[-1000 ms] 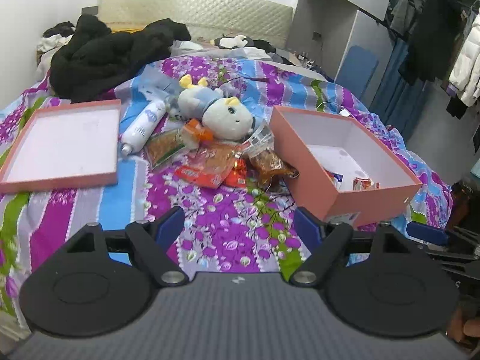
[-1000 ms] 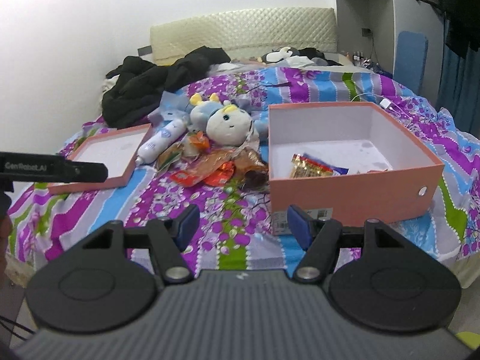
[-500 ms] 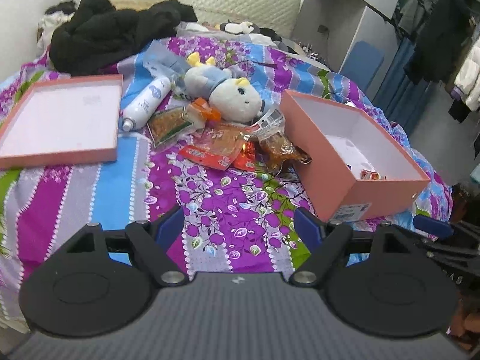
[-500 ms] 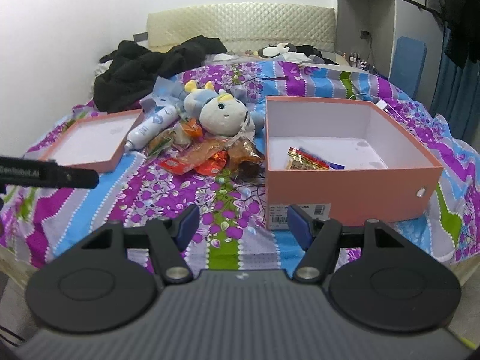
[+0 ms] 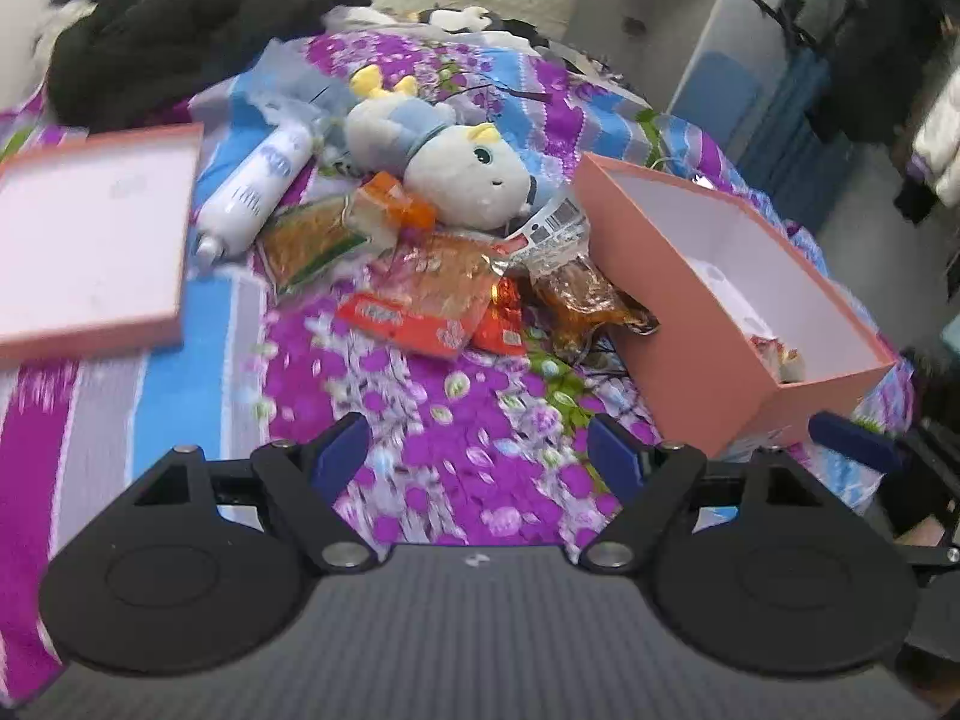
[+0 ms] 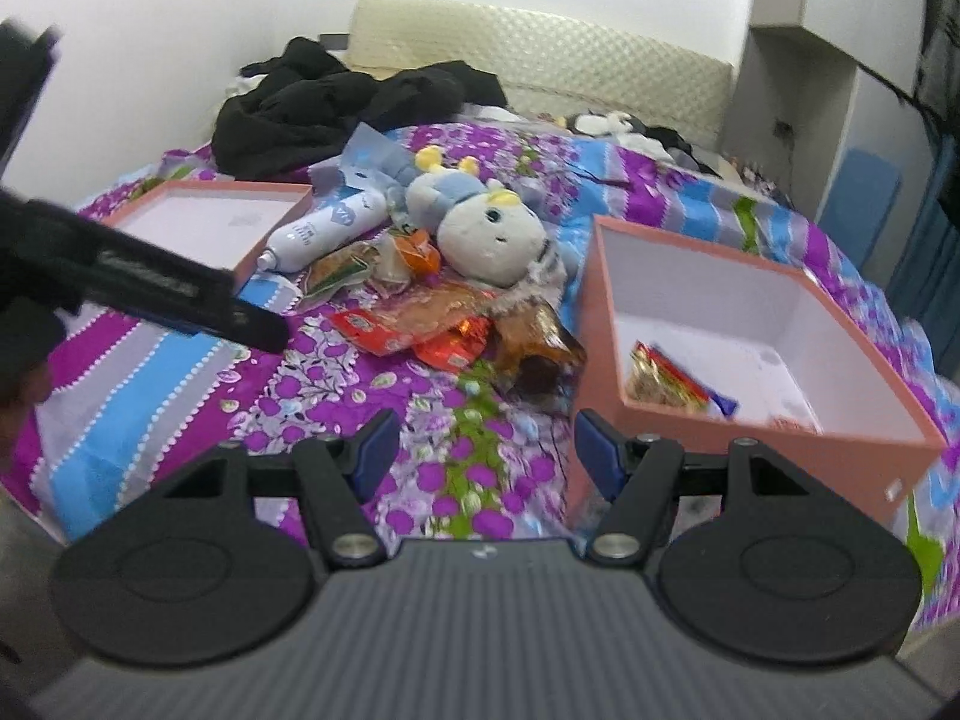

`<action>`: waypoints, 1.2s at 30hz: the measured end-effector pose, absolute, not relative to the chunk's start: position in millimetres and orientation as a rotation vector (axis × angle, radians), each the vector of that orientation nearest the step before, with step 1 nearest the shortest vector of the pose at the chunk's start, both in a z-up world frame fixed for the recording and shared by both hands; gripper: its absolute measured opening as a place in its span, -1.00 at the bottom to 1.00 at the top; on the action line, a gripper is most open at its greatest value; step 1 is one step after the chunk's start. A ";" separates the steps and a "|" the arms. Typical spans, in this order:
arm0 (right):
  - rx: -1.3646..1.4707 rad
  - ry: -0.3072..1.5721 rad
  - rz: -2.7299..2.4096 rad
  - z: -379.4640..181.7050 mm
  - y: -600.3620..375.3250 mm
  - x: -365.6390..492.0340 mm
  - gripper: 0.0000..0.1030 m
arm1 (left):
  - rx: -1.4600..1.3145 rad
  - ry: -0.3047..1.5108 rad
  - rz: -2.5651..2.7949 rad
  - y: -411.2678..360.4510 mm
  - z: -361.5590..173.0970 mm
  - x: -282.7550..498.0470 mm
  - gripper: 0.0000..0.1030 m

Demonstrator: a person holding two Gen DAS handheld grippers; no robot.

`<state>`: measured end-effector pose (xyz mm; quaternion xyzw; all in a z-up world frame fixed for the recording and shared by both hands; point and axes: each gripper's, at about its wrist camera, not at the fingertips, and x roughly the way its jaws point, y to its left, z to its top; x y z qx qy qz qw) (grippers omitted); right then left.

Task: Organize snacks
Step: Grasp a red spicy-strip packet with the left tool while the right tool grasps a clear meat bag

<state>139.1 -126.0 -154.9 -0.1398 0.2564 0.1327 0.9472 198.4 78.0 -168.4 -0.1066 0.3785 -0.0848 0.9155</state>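
Note:
Several snack packets lie in a pile on the bed: an orange-red packet point(image 5: 420, 300), a green-edged packet point(image 5: 306, 240), a brown packet point(image 5: 582, 297). The pile also shows in the right wrist view point(image 6: 438, 324). An open pink box point(image 5: 690, 324) stands to its right, with a few snacks inside point(image 6: 666, 384). My left gripper point(image 5: 480, 456) is open and empty above the bedspread, short of the pile. My right gripper point(image 6: 483, 450) is open and empty beside the box's near-left corner point(image 6: 585, 420). The left gripper's finger point(image 6: 180, 294) crosses the right wrist view.
A plush toy point(image 5: 456, 168) and a white bottle point(image 5: 258, 192) lie behind the pile. The pink box lid point(image 5: 90, 228) lies to the left. Black clothes point(image 5: 180, 24) are heaped by the headboard. A wardrobe and hanging clothes point(image 5: 870, 60) stand to the right.
Both grippers have moved forward and closer to the snack pile and box. The right view has swung left. Both stay open and empty.

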 end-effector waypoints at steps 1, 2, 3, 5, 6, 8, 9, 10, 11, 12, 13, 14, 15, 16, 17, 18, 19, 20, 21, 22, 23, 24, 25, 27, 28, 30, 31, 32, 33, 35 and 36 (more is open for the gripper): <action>-0.301 0.517 0.272 -157.8 -121.5 144.4 0.29 | -0.206 0.785 -0.179 77.4 -170.8 207.0 0.62; -0.313 0.512 0.272 -160.3 -117.8 149.5 0.29 | -0.198 0.789 -0.187 77.1 -173.7 214.9 0.62; -0.330 0.510 0.269 -165.0 -112.7 157.0 0.29 | -0.191 0.793 -0.194 77.1 -177.2 224.4 0.62; -0.353 0.518 0.262 -172.8 -105.6 171.1 0.28 | -0.178 0.797 -0.202 76.9 -184.5 239.8 0.62; -0.364 0.518 0.258 -176.4 -102.5 177.3 0.28 | -0.171 0.800 -0.210 76.6 -188.4 248.2 0.62; -0.400 0.519 0.243 -185.3 -95.4 192.2 0.28 | -0.146 0.814 -0.216 75.1 -196.1 266.8 0.62; -0.417 0.516 0.236 -189.3 -92.5 197.7 0.27 | -0.133 0.819 -0.222 74.2 -199.2 275.6 0.62; -0.436 0.512 0.227 -193.0 -89.7 204.1 0.27 | -0.119 0.827 -0.230 73.0 -202.2 284.8 0.61; -0.455 0.505 0.217 -196.4 -86.8 210.7 0.27 | -0.106 0.831 -0.241 71.3 -204.6 293.9 0.61; -0.476 0.495 0.204 -200.4 -83.1 218.2 0.27 | -0.092 0.831 -0.257 69.3 -206.7 302.0 0.61; -0.500 0.485 0.185 -205.0 -79.0 226.5 0.28 | -0.076 0.829 -0.270 67.1 -209.0 309.4 0.61; -0.524 0.478 0.170 -209.0 -75.2 234.2 0.28 | -0.059 0.833 -0.278 65.0 -211.9 317.5 0.61; -0.544 0.476 0.158 -212.7 -72.2 242.8 0.28 | -0.044 0.841 -0.285 63.0 -214.6 325.1 0.61; -0.556 0.476 0.148 -216.1 -69.9 251.7 0.28 | -0.028 0.848 -0.296 61.2 -217.6 333.2 0.61; -0.569 0.477 0.135 -220.0 -67.6 260.9 0.28 | -0.018 0.850 -0.302 60.8 -220.3 340.5 0.61; -0.586 0.480 0.125 -223.7 -66.2 268.4 0.28 | -0.017 0.856 -0.306 60.6 -223.2 346.5 0.60; -0.605 0.481 0.120 -227.6 -64.5 274.9 0.28 | -0.015 0.869 -0.318 60.4 -226.8 353.9 0.60; -0.623 0.481 0.119 -231.2 -62.7 280.1 0.28 | -0.008 0.878 -0.323 60.4 -230.0 360.6 0.60; -0.643 0.486 0.119 -235.9 -61.3 285.8 0.29 | 0.001 0.884 -0.326 59.9 -232.6 365.2 0.60; -0.661 0.492 0.122 -239.9 -59.7 289.9 0.29 | 0.009 0.894 -0.337 59.2 -235.9 370.6 0.59; -0.682 0.495 0.124 -243.8 -57.5 293.3 0.29 | 0.009 0.906 -0.354 59.1 -239.2 375.7 0.59; -0.707 0.491 0.120 -248.3 -55.2 297.0 0.29 | 0.010 0.917 -0.367 58.7 -242.2 379.6 0.57; -0.728 0.489 0.115 -251.9 -53.6 299.4 0.29 | 0.017 0.929 -0.375 58.1 -245.0 383.4 0.52; -0.784 0.475 0.097 -258.3 -50.9 304.5 0.30 | 0.028 0.947 -0.394 57.0 -250.1 390.2 0.45; -0.808 0.469 0.081 -260.9 -50.6 306.7 0.30 | 0.033 0.956 -0.404 56.5 -252.3 392.3 0.42; -0.838 0.480 0.069 -266.0 -50.3 313.0 0.30 | 0.051 0.969 -0.405 55.4 -257.0 396.8 0.37; -0.847 0.480 0.065 -267.9 -50.9 314.7 0.30 | 0.063 0.975 -0.405 54.6 -259.1 398.4 0.34; -0.856 0.478 0.058 -270.1 -51.3 316.3 0.34 | 0.072 0.979 -0.407 54.2 -261.4 399.3 0.32; -0.860 0.486 0.057 -273.1 -51.8 318.9 0.44 | 0.078 0.986 -0.411 53.5 -263.9 400.8 0.29; -0.864 0.506 0.060 -277.3 -52.1 322.9 0.46 | 0.098 0.999 -0.414 51.3 -269.6 402.1 0.20; -0.874 0.505 0.061 -279.6 -51.3 323.8 0.46 | 0.117 1.000 -0.411 49.6 -271.5 401.9 0.13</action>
